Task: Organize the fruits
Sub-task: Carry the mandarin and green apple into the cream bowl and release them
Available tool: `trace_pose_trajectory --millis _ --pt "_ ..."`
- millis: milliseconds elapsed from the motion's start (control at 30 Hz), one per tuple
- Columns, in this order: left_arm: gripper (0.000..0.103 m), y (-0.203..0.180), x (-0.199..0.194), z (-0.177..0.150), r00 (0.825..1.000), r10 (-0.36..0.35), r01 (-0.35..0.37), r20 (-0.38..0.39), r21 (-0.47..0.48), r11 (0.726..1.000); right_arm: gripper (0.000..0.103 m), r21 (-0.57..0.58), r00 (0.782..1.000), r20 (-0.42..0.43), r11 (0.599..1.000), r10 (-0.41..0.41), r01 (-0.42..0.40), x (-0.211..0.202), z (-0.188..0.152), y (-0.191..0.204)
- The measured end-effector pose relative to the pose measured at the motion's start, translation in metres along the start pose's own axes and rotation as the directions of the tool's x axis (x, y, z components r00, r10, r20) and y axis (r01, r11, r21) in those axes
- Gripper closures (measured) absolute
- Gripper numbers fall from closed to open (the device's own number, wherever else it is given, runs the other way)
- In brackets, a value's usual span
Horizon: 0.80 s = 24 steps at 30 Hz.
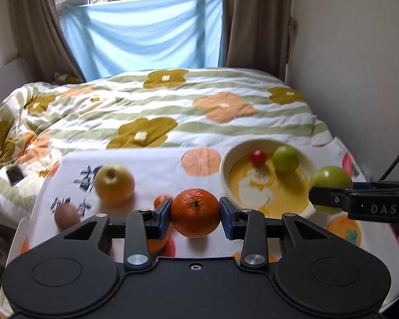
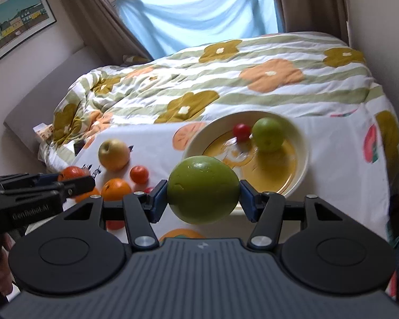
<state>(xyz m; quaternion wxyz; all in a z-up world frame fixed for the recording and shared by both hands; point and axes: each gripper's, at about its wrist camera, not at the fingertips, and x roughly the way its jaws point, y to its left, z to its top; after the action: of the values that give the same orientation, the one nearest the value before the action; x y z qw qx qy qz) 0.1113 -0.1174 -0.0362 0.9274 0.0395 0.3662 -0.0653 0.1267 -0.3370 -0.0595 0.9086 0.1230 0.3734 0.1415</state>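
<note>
The left hand-held gripper (image 1: 195, 214) is clamped on a mandarin orange (image 1: 195, 212), raised above the desk (image 1: 157, 170). The right hand-held gripper (image 2: 202, 194) grips a large green fruit (image 2: 203, 189), aloft near the bowl (image 2: 302, 143). That bowl holds a green apple (image 2: 268, 134) and a small red fruit (image 2: 241, 132). A yellow apple (image 2: 113, 154) and more oranges (image 2: 116, 188) lie left.
</note>
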Motion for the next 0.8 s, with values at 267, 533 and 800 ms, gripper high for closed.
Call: trace_pose_trajectory --millis 267,533,800 --pt "0.061 -0.016 0.045 0.034 0.997 -0.076 0.077 -0.011 0.066 0.995 0.032 0.018 0.997 0.019 0.997 -0.070 0.070 0.012 0.018 -0.022" --pt "0.061 -0.037 0.108 0.056 0.985 -0.152 0.164 -0.085 0.161 0.973 0.032 0.065 0.986 0.000 0.984 -0.165 0.165 0.035 0.030 -0.046" --pt "0.061 -0.058 0.168 0.058 0.968 -0.179 0.218 -0.175 0.241 0.946 0.032 0.106 0.970 -0.042 0.965 -0.238 0.242 0.058 0.031 -0.067"
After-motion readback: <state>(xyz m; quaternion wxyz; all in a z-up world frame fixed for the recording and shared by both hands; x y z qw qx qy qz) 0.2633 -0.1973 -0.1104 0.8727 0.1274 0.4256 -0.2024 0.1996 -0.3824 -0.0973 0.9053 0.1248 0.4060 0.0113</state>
